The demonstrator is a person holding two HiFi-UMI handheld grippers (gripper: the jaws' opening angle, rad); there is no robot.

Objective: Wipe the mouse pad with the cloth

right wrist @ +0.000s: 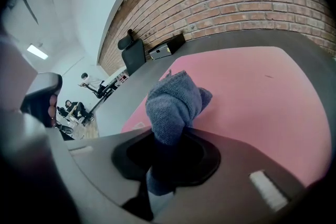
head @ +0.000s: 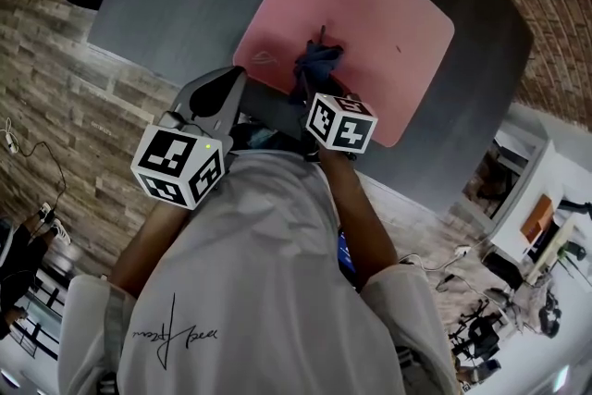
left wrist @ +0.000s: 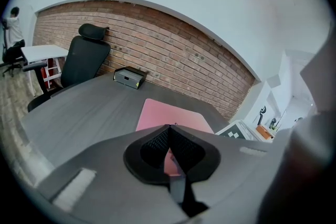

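A pink mouse pad [head: 370, 23] lies on the dark grey table [head: 185, 5]. My right gripper [head: 310, 74] is shut on a blue-grey cloth [head: 317, 62], which hangs bunched over the pad's near edge. In the right gripper view the cloth [right wrist: 170, 107] sticks out from between the jaws above the pad [right wrist: 252, 97]. My left gripper [head: 217, 97] is shut with nothing in it, held over the table's near edge to the left of the pad. In the left gripper view its jaws meet in front of the pad [left wrist: 173, 118].
A small grey box [left wrist: 129, 77] and a black office chair [left wrist: 84, 57] stand at the table's far side, before a brick wall [left wrist: 173, 55]. Wood-look floor [head: 55, 97] lies to the left. A white desk with clutter [head: 536, 227] stands at the right.
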